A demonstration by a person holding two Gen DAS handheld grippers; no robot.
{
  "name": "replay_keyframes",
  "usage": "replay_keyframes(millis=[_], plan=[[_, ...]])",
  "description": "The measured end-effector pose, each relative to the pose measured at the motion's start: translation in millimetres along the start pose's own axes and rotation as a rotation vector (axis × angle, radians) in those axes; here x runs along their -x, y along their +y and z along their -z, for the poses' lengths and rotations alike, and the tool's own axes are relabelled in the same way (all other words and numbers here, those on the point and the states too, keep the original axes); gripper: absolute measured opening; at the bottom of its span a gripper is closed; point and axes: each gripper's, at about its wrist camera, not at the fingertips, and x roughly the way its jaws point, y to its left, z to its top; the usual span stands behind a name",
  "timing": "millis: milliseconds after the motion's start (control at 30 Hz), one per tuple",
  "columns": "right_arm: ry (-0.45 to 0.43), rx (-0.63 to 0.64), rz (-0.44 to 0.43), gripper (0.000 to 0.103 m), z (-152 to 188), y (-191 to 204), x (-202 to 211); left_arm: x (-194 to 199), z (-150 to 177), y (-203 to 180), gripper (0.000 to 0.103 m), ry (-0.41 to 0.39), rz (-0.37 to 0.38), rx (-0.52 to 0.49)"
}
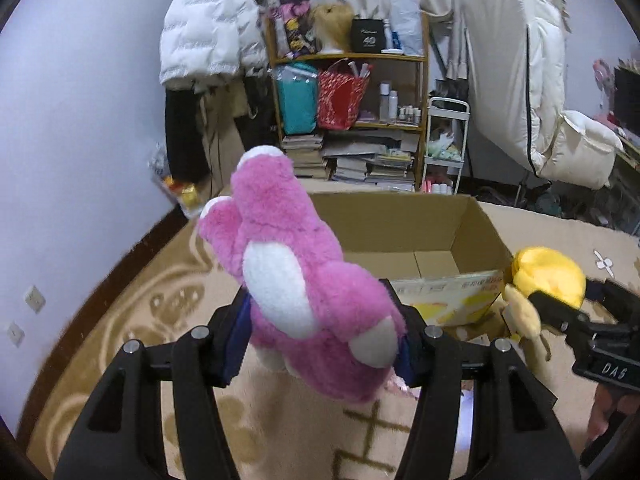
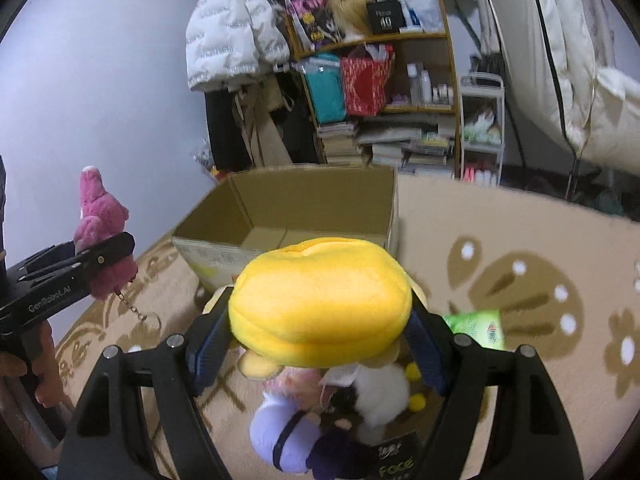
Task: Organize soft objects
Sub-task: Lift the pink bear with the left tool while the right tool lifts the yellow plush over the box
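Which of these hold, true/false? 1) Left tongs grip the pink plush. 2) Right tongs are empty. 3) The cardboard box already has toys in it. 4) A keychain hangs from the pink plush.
1) True: the left tongs are clamped on the pink plush.
2) False: the right tongs hold a yellow plush.
3) False: the cardboard box shows only bare floor inside.
4) True: the keychain dangles below it.

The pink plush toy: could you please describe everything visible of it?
The pink plush toy is fluffy, with white patches and white-tipped limbs. A small metal keychain dangles beneath it. The left gripper clamps it on both sides, holding it in the air above the carpet, near the open cardboard box.
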Motion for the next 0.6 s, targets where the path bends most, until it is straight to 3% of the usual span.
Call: replay_keyframes(millis=[367,600], plan=[[-0.083,0.037,0.024,0.083,-56.7,5.1,-1.0,0.7,-58.3,-13.5,0.057,-0.098,0.020,-0.079],[-0.110,0.045,0.028,0.084,-86.0,8.4,-17.7,-19.8,-67.3,-21.8,0.058,-0.100,0.052,-0.104]])
